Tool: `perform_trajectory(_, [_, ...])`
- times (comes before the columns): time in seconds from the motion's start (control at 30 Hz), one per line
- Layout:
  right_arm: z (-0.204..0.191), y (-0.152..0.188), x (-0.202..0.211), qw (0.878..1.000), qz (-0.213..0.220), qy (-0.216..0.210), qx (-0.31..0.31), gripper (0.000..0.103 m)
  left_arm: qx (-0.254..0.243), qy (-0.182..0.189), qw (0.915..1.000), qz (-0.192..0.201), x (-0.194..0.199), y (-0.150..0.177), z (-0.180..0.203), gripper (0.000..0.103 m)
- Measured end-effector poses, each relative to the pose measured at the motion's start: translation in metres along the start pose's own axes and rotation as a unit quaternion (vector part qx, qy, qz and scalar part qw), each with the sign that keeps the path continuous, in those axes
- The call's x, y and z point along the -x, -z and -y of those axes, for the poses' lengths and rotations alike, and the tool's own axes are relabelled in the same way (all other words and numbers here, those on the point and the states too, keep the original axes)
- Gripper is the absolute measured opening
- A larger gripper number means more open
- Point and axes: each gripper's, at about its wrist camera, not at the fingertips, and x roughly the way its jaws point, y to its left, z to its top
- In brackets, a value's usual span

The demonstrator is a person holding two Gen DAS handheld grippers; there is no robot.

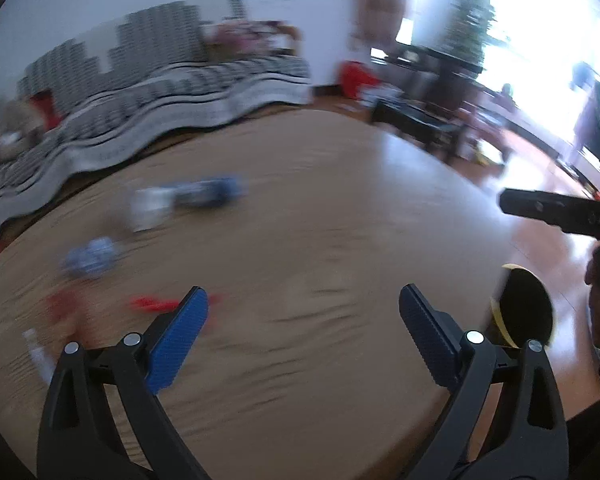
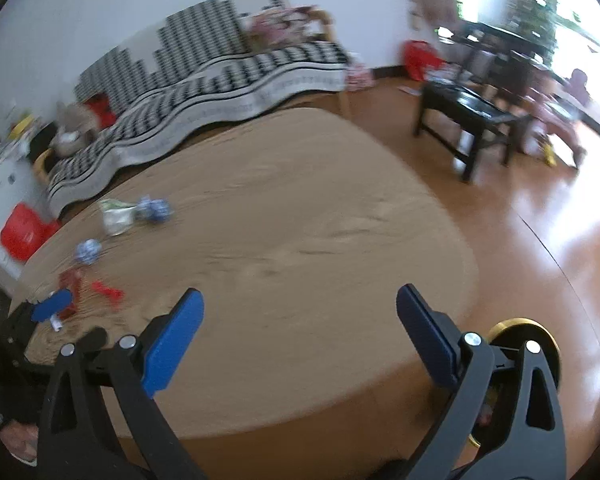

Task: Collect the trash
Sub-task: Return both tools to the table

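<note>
Trash lies on the left part of a round wooden table (image 1: 320, 240): a clear and blue crumpled wrapper (image 1: 188, 198), a blue and white crumpled ball (image 1: 92, 258), red scraps (image 1: 152, 303) and a small white piece (image 1: 38, 354). My left gripper (image 1: 304, 312) is open and empty above the table, just right of the red scraps. My right gripper (image 2: 300, 312) is open and empty over the table's near edge. The same wrapper (image 2: 134, 212), ball (image 2: 87, 251) and red scraps (image 2: 106, 290) show in the right wrist view. A yellow-rimmed trash bin (image 2: 540, 344) stands on the floor at the right; it also shows in the left wrist view (image 1: 524, 312).
A sofa with a black and white checked cover (image 2: 204, 84) runs behind the table. A dark low table (image 2: 468, 120) stands on the wooden floor at the right. A red box (image 2: 22, 230) sits at the left. The right gripper's body (image 1: 560, 212) reaches in at the right edge.
</note>
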Motion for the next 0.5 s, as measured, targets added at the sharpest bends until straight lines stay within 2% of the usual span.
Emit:
perform_trajectory(0.1, [-0.052, -0.007, -0.02, 0.999, -0.007, -0.026, 0.032, 0.094, 0.031, -0.063, 0.9975, 0.008, 0.015, 0.011, -0.058, 0.093])
perform_trajectory(0.23, [-0.112, -0.004, -0.044, 0.996, -0.023, -0.051, 0.075, 0.094, 0.094, -0.138, 0.9859, 0.006, 0.033, 0.029, -0.136, 0.093])
perform_trajectory(0.37, [-0.148, 0.002, -0.062, 0.992, -0.035, -0.055, 0.111, 0.094, 0.143, -0.183, 0.9728, -0.007, 0.04, 0.05, -0.197, 0.093])
perform_trajectory(0.5, [-0.168, 0.005, -0.079, 0.99, -0.047, -0.061, 0.121, 0.094, 0.162, -0.212, 0.9631, -0.035, 0.027, 0.071, -0.234, 0.093])
